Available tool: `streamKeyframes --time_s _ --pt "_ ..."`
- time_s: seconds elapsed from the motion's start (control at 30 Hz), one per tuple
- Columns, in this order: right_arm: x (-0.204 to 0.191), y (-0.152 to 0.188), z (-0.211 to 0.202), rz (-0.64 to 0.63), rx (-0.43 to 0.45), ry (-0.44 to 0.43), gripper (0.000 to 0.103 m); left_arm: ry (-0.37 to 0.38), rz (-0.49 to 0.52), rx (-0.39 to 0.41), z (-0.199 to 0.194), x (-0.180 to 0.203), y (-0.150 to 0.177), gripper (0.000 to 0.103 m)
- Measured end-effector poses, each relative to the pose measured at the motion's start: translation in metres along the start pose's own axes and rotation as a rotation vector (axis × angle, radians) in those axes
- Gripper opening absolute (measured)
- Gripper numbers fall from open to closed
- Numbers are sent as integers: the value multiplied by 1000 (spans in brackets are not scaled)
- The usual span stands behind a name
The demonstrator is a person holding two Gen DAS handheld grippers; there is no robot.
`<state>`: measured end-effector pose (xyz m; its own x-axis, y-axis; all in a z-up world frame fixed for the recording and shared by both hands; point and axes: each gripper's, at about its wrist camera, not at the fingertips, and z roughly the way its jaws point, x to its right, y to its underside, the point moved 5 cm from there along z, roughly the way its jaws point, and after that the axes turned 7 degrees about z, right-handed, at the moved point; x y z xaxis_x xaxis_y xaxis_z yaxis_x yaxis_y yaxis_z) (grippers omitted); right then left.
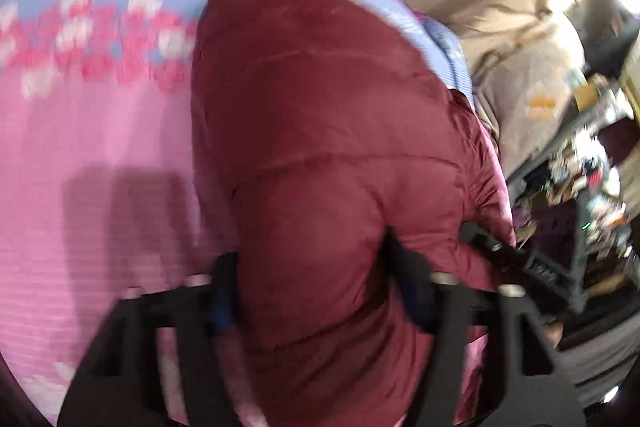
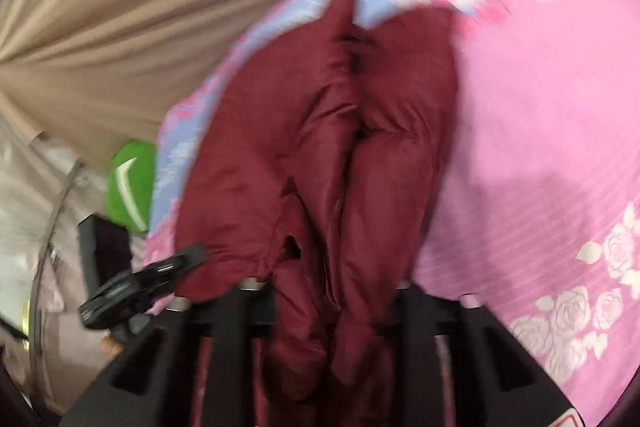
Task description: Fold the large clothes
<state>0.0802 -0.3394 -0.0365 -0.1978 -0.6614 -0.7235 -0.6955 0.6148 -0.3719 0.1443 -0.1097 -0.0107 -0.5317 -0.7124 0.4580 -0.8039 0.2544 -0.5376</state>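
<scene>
Broadly, a pink bedspread (image 1: pixel 100 155) with a blue band and pale roses covers the bed and takes up most of both views. In the left wrist view it runs bare and flat to the left of the garment; in the right wrist view it lies just as open to the right. Behind the bed hangs a beige curtain (image 2: pixel 120 7), its folds meeting the blue border of the spread.

The maroon puffer jacket (image 1: pixel 320 131) lies on the bedspread near the bed's edge, bunched lengthwise. In the right wrist view a deep crease runs down its middle and splits it into two padded lobes. Its far end reaches the blue band.

Off the bed's edge the room is crowded and blurred: a grey cloth heap (image 1: pixel 532 99) in the left wrist view, a green object (image 2: pixel 132 183) in the right wrist view.

The left tongs (image 1: pixel 320 291) are clenched on the jacket, the padded cloth bulging between the two black fingers. The right tongs (image 2: pixel 332 307) likewise grasp the jacket, with folds of cloth pinched between the fingers. Each pair shows in the other's view, at the jacket's near hem beside the bed's edge.
</scene>
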Motion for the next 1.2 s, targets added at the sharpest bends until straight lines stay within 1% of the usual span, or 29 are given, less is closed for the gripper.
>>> streamKeyframes --time_s 0.07,0.13,0.17,0.2,0.23,0.27,0.3,0.33,0.4,0.43,0.47,0.5,0.53,0.57,0.6,0.63,0.67,0.73,0.77,0.83,0.9,0.93,0.97,1.0,1.03,1.07,1.1,1.13,1.2 --pt "-27 12 -18 -105 26 -3 18 21 41 13 -27 11 7 44" --pt "-32 27 -19 -154 3 5 22 3 74 19 -44 14 21 45" --pt "-22 37 -7 -133 -52 5 31 -33 79 3 -45 9 33 45" --pt "-8 45 8 -100 -103 29 42 -64 81 -18 -40 4 42 49" --pt "5 51 21 -68 -124 60 54 -85 71 -34 -33 -5 54 54" --pt "12 54 20 -41 -91 30 54 -84 58 -27 -32 -9 58 55" --pt "13 55 14 -35 -96 39 56 -71 31 -17 -37 -13 60 55" --pt "10 52 3 -33 -88 82 59 -64 19 -6 -45 -14 58 55" --pt "3 40 -21 -62 15 129 60 -98 35 47 -63 -11 49 56" --pt "-2 34 -34 -83 65 157 55 -130 63 80 -73 -7 43 62" --pt "-7 23 -50 -104 130 201 45 -174 108 125 -85 0 37 66" --pt "-10 14 -59 -114 175 222 39 -208 137 160 -93 5 31 74" --pt "-11 2 -64 -122 210 241 31 -245 163 196 -99 11 25 77" --pt "-9 -8 -60 -121 217 257 21 -278 187 220 -99 17 15 77" --pt "-5 -16 -53 -110 214 273 17 -300 206 227 -98 21 12 77" --pt "7 -31 -37 -82 186 303 11 -318 225 224 -90 25 4 78" --pt "18 -40 -21 -68 143 311 2 -316 234 220 -84 27 1 78" --pt "20 -42 16 -56 47 288 2 -307 256 179 -58 37 -5 77" --pt "11 -37 35 -78 -12 238 2 -301 270 156 -47 39 -5 77" --pt "-21 -26 51 -165 -36 164 2 -305 283 120 -30 42 -1 77" --pt "-43 -20 53 -229 -39 85 2 -365 310 115 -19 41 5 79" --pt "-50 -18 55 -256 -41 58 2 -379 327 114 -16 40 7 82" --pt "-48 -17 65 -282 -48 85 2 -374 332 109 -12 41 8 84" --pt "-41 -17 76 -291 -70 134 2 -374 333 105 -8 41 9 85" --pt "-30 -15 89 -291 -103 173 0 -377 337 102 -5 40 10 85" --pt "-16 -18 99 -237 -134 119 0 -382 344 98 0 41 11 85" --pt "-10 -21 99 -187 -149 78 0 -386 350 96 2 43 11 86" --pt "-4 -24 95 -153 -162 57 0 -383 355 92 5 46 10 86" --pt "-2 -29 82 -134 -155 85 0 -374 370 83 11 52 9 87"
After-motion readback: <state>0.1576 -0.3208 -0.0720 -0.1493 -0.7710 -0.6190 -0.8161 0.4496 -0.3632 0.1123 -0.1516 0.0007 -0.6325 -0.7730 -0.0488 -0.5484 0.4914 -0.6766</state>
